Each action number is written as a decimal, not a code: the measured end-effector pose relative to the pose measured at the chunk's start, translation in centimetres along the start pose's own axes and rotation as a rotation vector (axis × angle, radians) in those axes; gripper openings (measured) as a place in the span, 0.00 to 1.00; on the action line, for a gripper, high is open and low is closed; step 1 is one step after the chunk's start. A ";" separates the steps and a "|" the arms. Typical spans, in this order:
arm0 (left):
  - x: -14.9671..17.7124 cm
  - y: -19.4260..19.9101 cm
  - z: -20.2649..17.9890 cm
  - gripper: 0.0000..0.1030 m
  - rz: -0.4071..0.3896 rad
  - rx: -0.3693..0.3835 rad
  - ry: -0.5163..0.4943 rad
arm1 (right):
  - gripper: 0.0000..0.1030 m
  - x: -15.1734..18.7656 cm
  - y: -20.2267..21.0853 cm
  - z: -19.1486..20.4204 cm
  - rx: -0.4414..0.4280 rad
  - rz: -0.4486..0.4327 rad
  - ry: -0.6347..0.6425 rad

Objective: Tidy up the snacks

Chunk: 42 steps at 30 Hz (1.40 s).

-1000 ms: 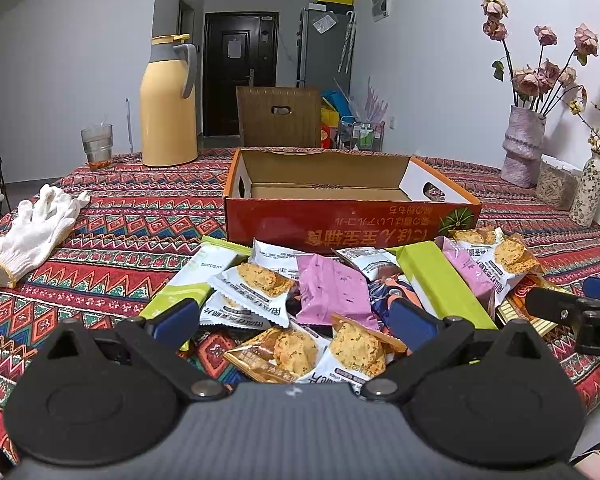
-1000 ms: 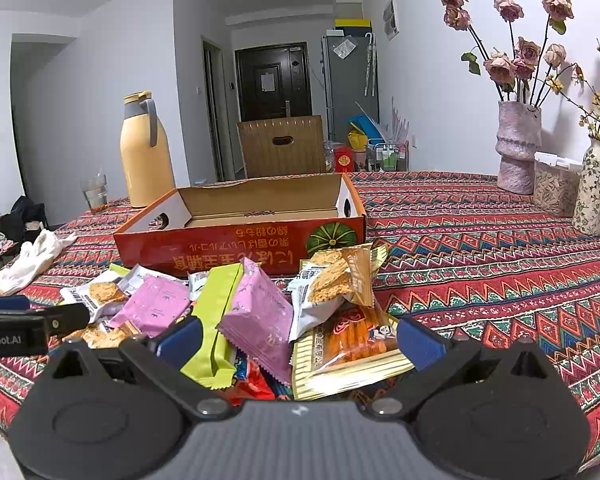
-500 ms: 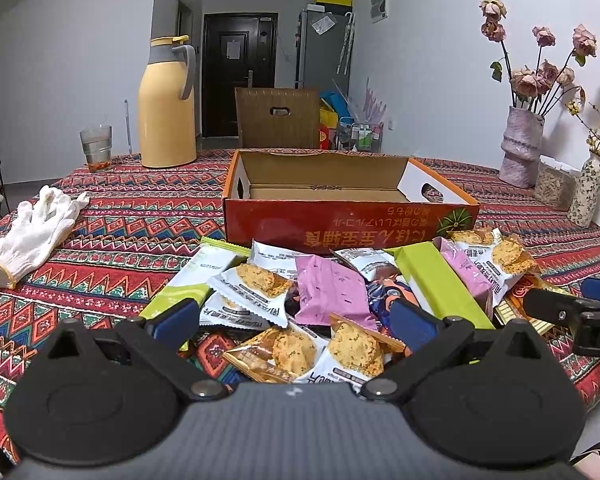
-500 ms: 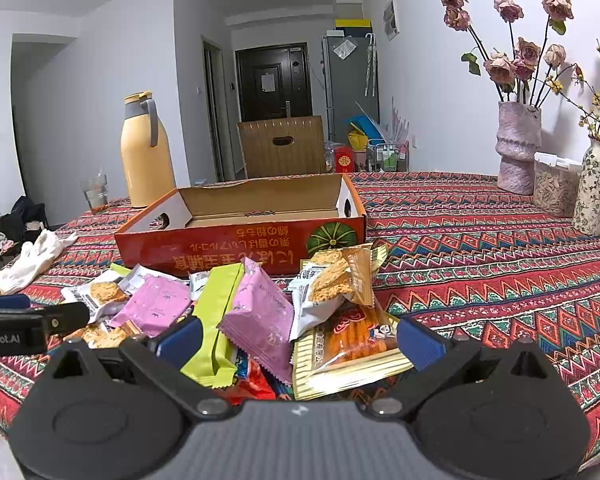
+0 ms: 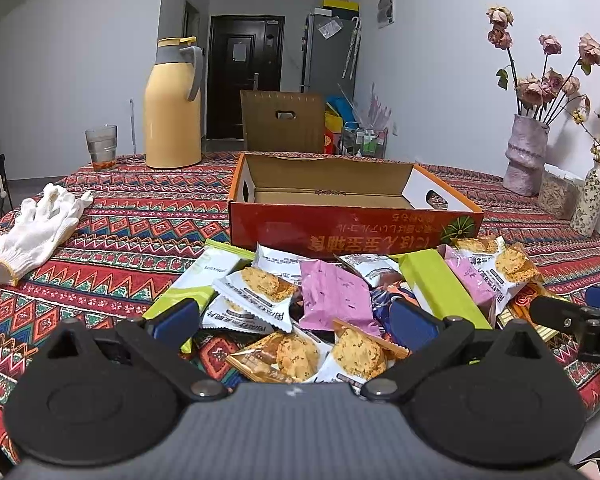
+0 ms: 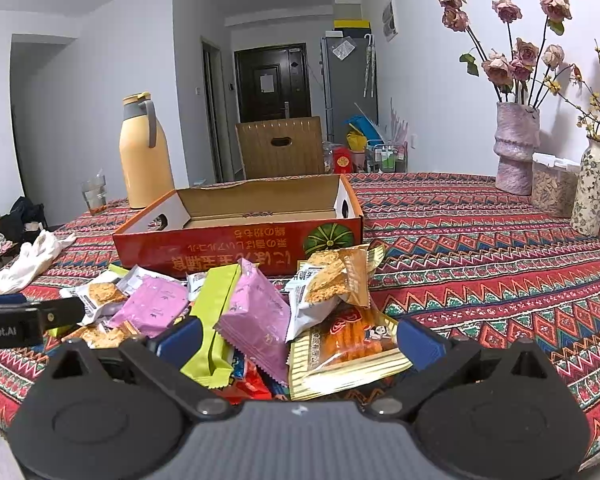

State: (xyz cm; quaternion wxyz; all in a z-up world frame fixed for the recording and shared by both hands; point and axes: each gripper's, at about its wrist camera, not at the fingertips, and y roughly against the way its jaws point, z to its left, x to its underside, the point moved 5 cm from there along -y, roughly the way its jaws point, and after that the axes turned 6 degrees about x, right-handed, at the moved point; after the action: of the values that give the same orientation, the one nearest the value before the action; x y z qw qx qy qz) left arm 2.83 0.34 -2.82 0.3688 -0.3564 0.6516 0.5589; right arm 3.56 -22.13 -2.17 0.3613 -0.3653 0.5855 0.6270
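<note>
Bkgd: yellow jug [image 5: 174,108] w/ glass [image 5: 101,147] beside, white glove [image 5: 36,230], vases [image 6: 516,148], chair [image 5: 283,126].

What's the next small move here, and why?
Probably ease the left gripper forward and down onto the cookie packet nearest its open fingers. Both grippers are open and hold nothing, the box behind the pile looks empty, and every snack still lies loose on the tablecloth.

Even, dim indoor light; sharp focus; fisheye-bent, vignetted edges.
</note>
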 end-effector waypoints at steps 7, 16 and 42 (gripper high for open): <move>-0.2 -0.8 0.3 1.00 0.012 -0.009 0.008 | 1.00 -0.7 -0.7 -0.6 0.024 0.000 0.001; -0.7 -2.3 0.9 1.00 0.033 -0.025 0.008 | 0.78 -2.0 -4.5 -2.0 0.050 0.020 -0.013; -0.7 -4.7 2.2 1.00 0.078 -0.048 0.032 | 0.29 -2.2 -7.6 1.5 -0.020 -0.025 0.156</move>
State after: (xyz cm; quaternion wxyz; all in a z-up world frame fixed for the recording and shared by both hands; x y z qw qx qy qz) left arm 7.47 2.03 -4.66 0.3276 -0.3485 0.6572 0.5826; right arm 11.22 -20.30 -3.71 0.3188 -0.4238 0.6010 0.5979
